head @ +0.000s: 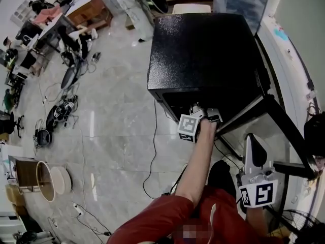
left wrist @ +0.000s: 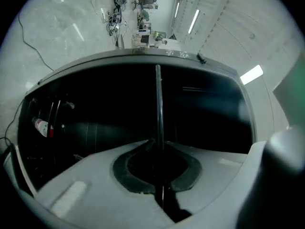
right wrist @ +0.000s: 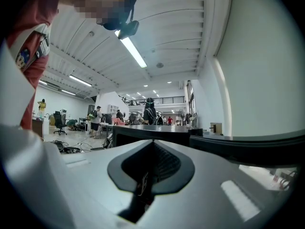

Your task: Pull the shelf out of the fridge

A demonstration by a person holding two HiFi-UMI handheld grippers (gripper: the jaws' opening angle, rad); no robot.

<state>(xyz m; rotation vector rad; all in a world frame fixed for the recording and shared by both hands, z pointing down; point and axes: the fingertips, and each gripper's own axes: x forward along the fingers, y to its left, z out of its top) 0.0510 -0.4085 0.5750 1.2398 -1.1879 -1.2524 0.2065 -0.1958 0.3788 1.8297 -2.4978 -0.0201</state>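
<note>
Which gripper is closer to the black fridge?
Left. The left gripper is at the open front of the fridge, clamped on a thin shelf bar. The right gripper is farther back, beside the open door.

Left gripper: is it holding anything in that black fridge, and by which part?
Yes. The left gripper has its jaws shut on the shelf, pinching its thin near edge at the fridge opening.
</note>
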